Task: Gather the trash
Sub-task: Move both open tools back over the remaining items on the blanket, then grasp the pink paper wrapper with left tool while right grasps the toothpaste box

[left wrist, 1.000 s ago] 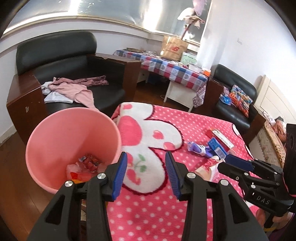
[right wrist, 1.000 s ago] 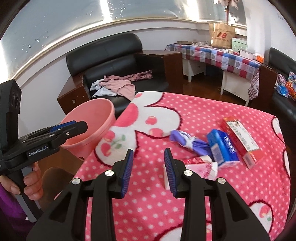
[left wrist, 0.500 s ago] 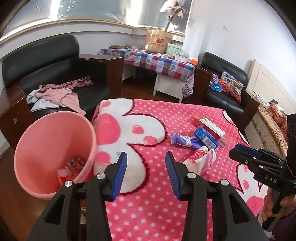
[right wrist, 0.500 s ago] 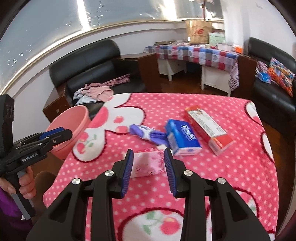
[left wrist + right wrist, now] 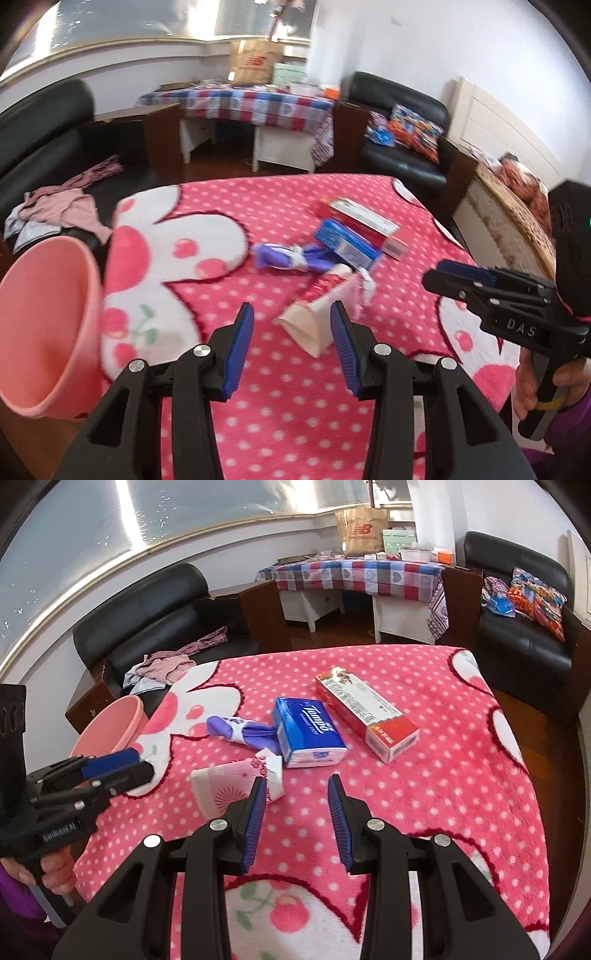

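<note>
Both grippers now swung from pink bin [image 5: 48, 325] toward trash cluster mid-bed. Pink-white packet [image 5: 236, 786] nearest, purple wrapper [image 5: 240, 733], blue tissue pack [image 5: 310, 734], red box [image 5: 365, 716] not yet collected. Left gripper [image 5: 291, 339] fingers apart, empty, framing packet. Right gripper [image 5: 297, 819] fingers apart, empty. Bin off bed's [image 5: 461, 775] left edge; open blanket right.

Bright window daylight, fisheye-bent edges, left view motion-blurred.
</note>
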{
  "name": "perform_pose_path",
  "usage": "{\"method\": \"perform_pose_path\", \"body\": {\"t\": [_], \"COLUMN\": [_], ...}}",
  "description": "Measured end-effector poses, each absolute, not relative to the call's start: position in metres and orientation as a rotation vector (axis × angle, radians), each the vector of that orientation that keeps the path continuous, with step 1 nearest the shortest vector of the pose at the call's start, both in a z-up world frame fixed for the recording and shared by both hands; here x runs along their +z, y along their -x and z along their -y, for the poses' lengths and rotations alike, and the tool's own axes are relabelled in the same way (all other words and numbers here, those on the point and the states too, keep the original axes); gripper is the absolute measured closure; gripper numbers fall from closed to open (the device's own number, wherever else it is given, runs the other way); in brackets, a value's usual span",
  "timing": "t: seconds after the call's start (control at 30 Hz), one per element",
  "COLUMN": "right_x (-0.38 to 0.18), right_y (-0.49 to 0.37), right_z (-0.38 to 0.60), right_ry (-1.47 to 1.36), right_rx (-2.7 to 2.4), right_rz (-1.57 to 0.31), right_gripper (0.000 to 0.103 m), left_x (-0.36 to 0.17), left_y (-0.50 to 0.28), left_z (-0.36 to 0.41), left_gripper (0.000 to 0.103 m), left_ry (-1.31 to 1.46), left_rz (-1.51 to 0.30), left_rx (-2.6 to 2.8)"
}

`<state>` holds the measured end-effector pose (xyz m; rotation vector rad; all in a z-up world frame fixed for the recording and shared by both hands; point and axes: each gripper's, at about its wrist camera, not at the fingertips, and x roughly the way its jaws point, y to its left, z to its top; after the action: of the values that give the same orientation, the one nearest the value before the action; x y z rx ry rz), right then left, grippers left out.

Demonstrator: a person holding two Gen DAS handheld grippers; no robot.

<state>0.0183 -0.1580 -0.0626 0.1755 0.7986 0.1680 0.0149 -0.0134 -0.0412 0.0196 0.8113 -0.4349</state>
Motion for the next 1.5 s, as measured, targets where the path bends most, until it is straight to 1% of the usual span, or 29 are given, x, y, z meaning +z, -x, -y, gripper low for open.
{"method": "perform_pose_path", "body": {"t": [0.57, 0.63, 0.77, 0.87, 0.93, 0.97, 1.0, 1.17, 1.5], "right_x": [-0.077, -0.079, -0.081, -0.082, -0.083, -0.084, -0.085, -0.095, -0.113], "right_y": [-0.028, -0.032, -0.044, -0.055, -0.062, -0.064, -0.067, -0.082, -0.106], "right_z": [0.189, 0.194, 0.205, 0.212, 0.215, 0.216, 0.217, 0.219, 0.220], "right_ry": [-0.217, -0.219, -0.209, -0.195, -0.176, -0.169, -0.159, -0.119, -0.077], "right_rx": [0.109, 0.097, 0.076, 0.070, 0.070, 0.069, 0.067, 0.079, 0.077], "right_rz": [-0.825, -0.827, -0.823, -0.827, -0.833, -0.833, -0.836, -0.864, -0.905], "right_gripper": [0.068, 0.068, 0.068, 0.068, 0.056, 0.048, 0.047, 0.047, 0.047], "left_x": [-0.078, -0.080, -0.083, -0.083, -0.082, -0.081, -0.080, -0.072, -0.057], "left_y": [-0.041, -0.043, -0.045, -0.044, -0.042, -0.040, -0.038, -0.027, -0.002], "left_z": [0.048, 0.049, 0.048, 0.047, 0.048, 0.048, 0.049, 0.044, 0.027], "left_gripper": [0.061, 0.063, 0.080, 0.084, 0.086, 0.089, 0.091, 0.094, 0.095], "left_ry": [-0.049, -0.046, -0.037, -0.033, -0.041, -0.044, -0.046, -0.038, 0.001], "left_rz": [-0.886, -0.895, -0.906, -0.902, -0.895, -0.892, -0.890, -0.884, -0.874], "left_rx": [-0.531, -0.534, -0.537, -0.551, -0.565, -0.568, -0.572, -0.578, -0.562]}}
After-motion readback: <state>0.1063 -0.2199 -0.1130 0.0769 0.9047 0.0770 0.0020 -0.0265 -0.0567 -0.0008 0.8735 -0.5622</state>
